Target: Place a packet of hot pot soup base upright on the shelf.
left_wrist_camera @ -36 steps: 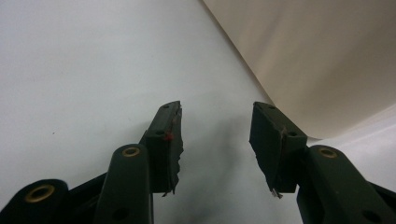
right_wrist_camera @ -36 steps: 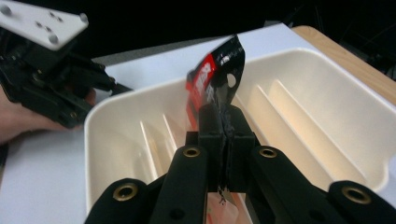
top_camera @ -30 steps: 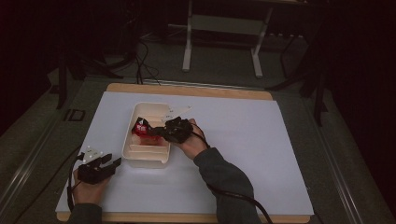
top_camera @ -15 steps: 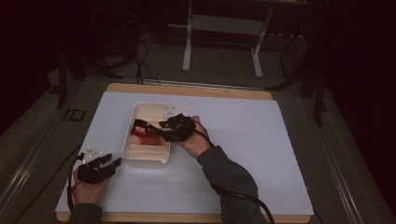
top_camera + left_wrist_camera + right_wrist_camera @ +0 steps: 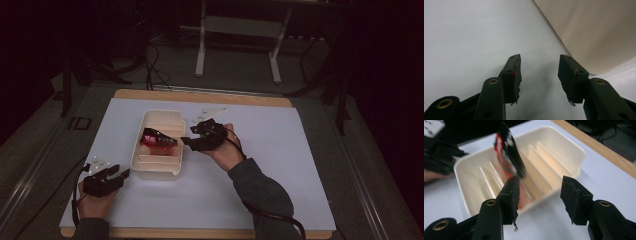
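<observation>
Red-black packet (image 5: 158,139) tilted in tray (image 5: 150,172), long axis crosswise.

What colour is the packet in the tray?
Red and black packet, standing among the dividers of the cream tray; clearest in the right gripper view.

**A:** quick rundown of the cams? The high view sits above the person's edge of the table (image 5: 300,150), looking forward and down, far enough back to take in the whole top plus floor behind.

**B:** yep. The left gripper view rides low on the left claw (image 5: 539,75), super close to the table, with the tray (image 5: 599,30) wall just ahead to its right.

**A:** and the right gripper view looks along the right claw (image 5: 539,195) at the tray (image 5: 559,150) just ahead, from close up. That tray (image 5: 145,170) is what all three share.
</observation>
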A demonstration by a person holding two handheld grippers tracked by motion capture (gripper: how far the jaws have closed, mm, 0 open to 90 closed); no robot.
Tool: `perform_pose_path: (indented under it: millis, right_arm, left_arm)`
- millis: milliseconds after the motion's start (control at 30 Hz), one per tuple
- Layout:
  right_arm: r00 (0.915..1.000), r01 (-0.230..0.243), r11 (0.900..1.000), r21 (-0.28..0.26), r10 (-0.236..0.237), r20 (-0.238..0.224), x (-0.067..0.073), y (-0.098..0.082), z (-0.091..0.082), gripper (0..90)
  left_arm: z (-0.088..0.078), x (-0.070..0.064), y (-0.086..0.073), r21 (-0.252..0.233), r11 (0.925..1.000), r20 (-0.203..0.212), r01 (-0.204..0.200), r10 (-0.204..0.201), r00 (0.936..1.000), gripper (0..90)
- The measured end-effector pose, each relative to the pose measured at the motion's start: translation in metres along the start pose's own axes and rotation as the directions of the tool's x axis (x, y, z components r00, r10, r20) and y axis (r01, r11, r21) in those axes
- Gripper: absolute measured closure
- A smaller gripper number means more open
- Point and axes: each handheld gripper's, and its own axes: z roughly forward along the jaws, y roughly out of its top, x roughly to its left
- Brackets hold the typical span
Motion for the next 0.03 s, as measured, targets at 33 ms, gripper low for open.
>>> perform_pose_path:
  millis: [33]
  right_arm:
    - [0.9999,-0.007,1.0,0.008,0.007,0.008,-0.0021,-0.0029,-0.0037,49.2]
  left_arm:
    - [0.0,0.0,0.0,0.0,1.0,0.0,0.0,0.0,1.0,53.3]
